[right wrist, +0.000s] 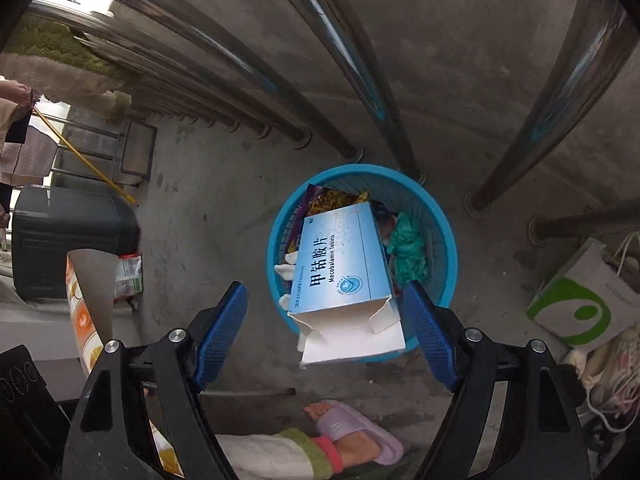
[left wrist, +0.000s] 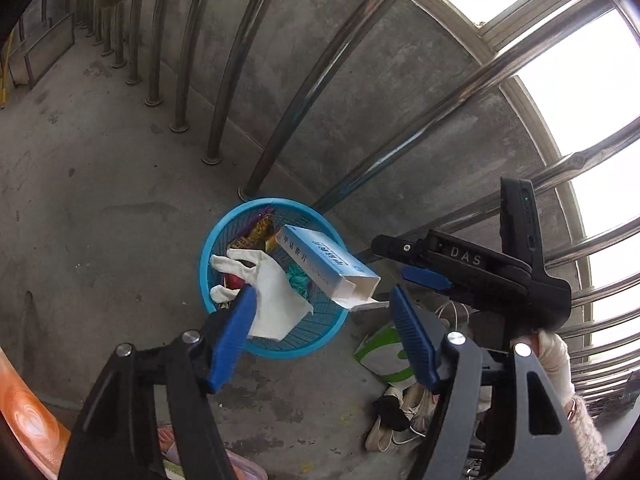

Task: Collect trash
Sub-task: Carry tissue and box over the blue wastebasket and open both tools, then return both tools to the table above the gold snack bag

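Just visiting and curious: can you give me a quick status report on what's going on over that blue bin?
Left gripper and right gripper both open. White glove and blue medicine box loose over the blue basket. Nothing blocking the basket.

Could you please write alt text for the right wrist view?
An open blue-and-white tablet box is above a blue basket of trash, between the right gripper's spread blue fingers, which do not touch it. The basket stands on concrete floor by steel railings.
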The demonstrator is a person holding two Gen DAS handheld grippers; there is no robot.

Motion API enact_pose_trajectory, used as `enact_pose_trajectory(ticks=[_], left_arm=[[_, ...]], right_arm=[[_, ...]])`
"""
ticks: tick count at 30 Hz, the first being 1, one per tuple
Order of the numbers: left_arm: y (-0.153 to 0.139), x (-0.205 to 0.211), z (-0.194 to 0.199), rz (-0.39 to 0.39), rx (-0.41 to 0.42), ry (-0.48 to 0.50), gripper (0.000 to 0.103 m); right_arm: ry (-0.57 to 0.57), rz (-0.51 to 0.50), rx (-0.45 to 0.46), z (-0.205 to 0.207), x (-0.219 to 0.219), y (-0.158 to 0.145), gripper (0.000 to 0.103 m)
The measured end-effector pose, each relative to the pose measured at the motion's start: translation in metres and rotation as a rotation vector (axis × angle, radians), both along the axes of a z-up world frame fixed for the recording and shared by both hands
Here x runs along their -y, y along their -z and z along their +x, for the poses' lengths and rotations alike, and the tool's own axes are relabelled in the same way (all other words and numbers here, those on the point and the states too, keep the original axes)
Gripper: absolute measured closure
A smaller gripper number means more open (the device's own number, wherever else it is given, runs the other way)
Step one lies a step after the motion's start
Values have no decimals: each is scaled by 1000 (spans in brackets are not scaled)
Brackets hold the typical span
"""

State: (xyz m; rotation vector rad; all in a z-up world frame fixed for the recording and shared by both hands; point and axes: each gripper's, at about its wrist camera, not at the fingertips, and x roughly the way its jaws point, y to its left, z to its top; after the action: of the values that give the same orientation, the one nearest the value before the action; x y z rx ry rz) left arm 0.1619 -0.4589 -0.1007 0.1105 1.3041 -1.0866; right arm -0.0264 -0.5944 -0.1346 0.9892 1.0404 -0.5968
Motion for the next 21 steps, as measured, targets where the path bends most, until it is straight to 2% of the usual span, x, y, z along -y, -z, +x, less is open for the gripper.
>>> enact_pose_trajectory(ticks=[2, 4, 9, 11, 14, 17, 19, 21], left_arm=[[-6, -7, 3, -29, 9, -12, 36], [-20, -15, 3, -47, 71, -21, 35], [-67, -47, 5, -144, 186, -68, 25], [-90, -65, 2, -197, 216, -76, 16], [-124, -106, -3, -258, 285, -94, 8], [-154, -160, -7, -320, 345, -167, 6], [-170, -202, -9, -357, 365, -209, 6], [-181, -242, -12, -375, 386, -242, 6]], right_arm=[[4, 5, 6, -8, -2, 2, 26], [-6, -2, 18, -13, -6, -1, 26], [-57, -149, 33, -15, -16, -34, 26], [-93, -253, 66, -14, -28, -61, 26], [-183, -466, 140, -6, -55, -110, 25], [-275, -674, 246, 0, -97, -158, 10], [-336, -747, 337, 5, -125, -185, 7], [-409, -736, 422, 15, -147, -201, 7]])
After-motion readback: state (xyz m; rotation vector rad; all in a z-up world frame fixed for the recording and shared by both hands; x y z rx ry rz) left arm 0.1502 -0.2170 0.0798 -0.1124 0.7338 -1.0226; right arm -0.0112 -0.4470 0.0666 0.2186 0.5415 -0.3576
